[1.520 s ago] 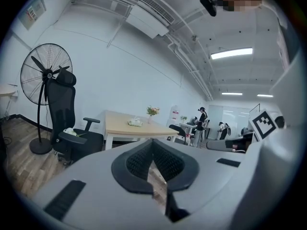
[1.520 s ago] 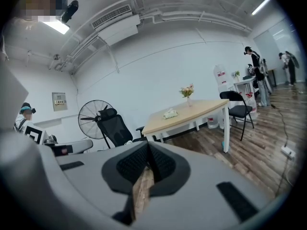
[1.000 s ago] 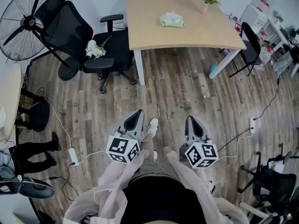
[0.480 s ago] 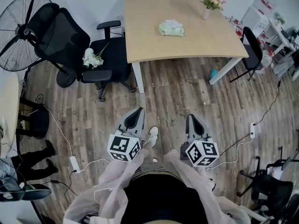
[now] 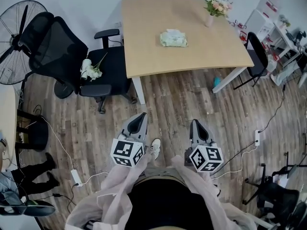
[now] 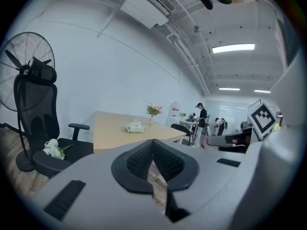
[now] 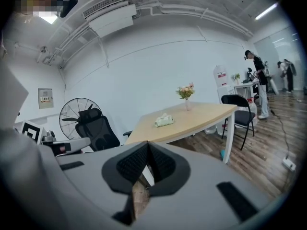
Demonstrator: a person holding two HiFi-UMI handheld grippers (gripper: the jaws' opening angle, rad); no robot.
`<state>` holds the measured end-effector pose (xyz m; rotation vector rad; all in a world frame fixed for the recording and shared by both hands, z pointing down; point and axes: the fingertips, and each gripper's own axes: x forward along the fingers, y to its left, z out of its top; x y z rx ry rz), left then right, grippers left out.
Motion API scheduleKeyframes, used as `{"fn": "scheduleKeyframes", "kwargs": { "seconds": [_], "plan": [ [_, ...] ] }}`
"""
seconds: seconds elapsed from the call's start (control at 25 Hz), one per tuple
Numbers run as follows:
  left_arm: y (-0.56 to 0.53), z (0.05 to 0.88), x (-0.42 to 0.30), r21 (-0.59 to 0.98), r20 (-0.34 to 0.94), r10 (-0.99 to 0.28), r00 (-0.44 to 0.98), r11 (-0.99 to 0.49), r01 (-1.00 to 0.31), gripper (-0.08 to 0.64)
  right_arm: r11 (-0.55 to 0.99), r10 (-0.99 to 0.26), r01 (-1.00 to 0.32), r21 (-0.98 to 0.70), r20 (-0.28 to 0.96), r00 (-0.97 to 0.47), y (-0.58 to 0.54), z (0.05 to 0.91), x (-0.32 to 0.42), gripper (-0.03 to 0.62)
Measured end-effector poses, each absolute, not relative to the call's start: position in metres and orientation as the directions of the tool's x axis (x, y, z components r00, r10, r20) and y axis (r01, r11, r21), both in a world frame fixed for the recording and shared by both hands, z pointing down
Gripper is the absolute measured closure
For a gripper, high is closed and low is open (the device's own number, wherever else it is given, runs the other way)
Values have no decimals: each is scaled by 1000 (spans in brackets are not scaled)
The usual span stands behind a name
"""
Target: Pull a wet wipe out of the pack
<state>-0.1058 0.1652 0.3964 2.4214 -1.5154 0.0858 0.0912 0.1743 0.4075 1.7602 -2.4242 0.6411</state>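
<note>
- Two grippers are held side by side low in front of the person. The left gripper [image 5: 141,115] and the right gripper [image 5: 197,123] both have their jaws pressed together on nothing, likely because nothing is within reach yet.
- A stretch of wood floor [image 5: 182,95] separates them from the single table [image 5: 144,47], well apart.
- One wet wipe pack [image 5: 173,38] lies flat near the tabletop's middle, untouched and easy to approach.
- One vase of flowers [image 5: 214,4] stands beyond it, near the far edge.
</note>
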Motion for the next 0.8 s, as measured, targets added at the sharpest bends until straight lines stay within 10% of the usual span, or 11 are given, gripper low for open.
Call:
{"fn": "scheduleKeyframes", "kwargs": {
  "seconds": [0.8],
  "plan": [
    [59,400,-103,205,195,-844,499,-463,-862,551,176,-914,-936,-303,304,-271,72,413,96,581]
  ]
}}
